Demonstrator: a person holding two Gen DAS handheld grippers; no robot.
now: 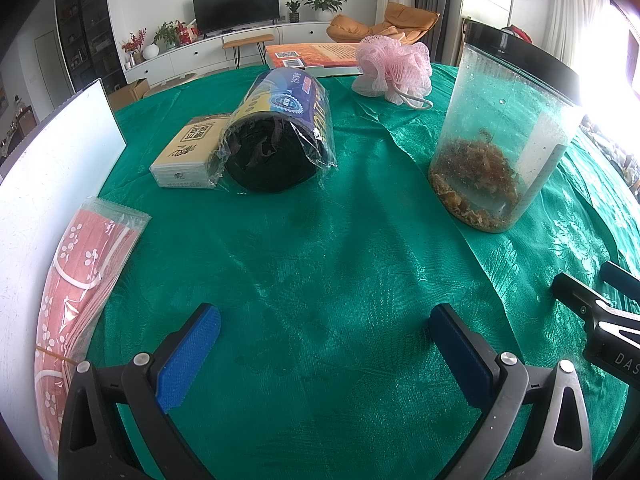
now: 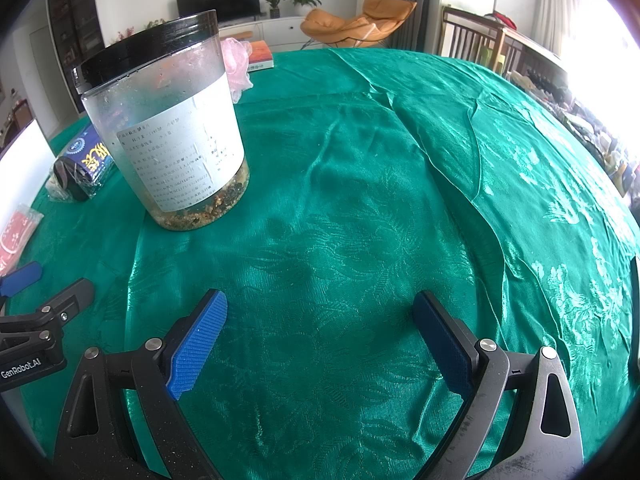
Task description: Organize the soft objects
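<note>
Between the two grippers, bare green tablecloth (image 1: pixel 320 264), wrinkled, reaching unbroken to the table's far right edge. Left gripper (image 1: pixel 324 344) low over the cloth, fingers spread wide, holding nothing; right gripper (image 2: pixel 320 340) likewise spread wide and empty, level beside it. At far left, white board (image 1: pixel 52 168) standing upright, with packet of pink cloths (image 1: pixel 76 280) lying against its foot. Farther back, tissue pack (image 1: pixel 188 156) touching wrapped black roll (image 1: pixel 276 140); pink bath pouf (image 1: pixel 394 68) beside book (image 1: pixel 312 56) near the far edge. Lidded clear jar (image 2: pixel 172 120) upright, well apart from the roll. Beyond, television, plants, orange chair.
</note>
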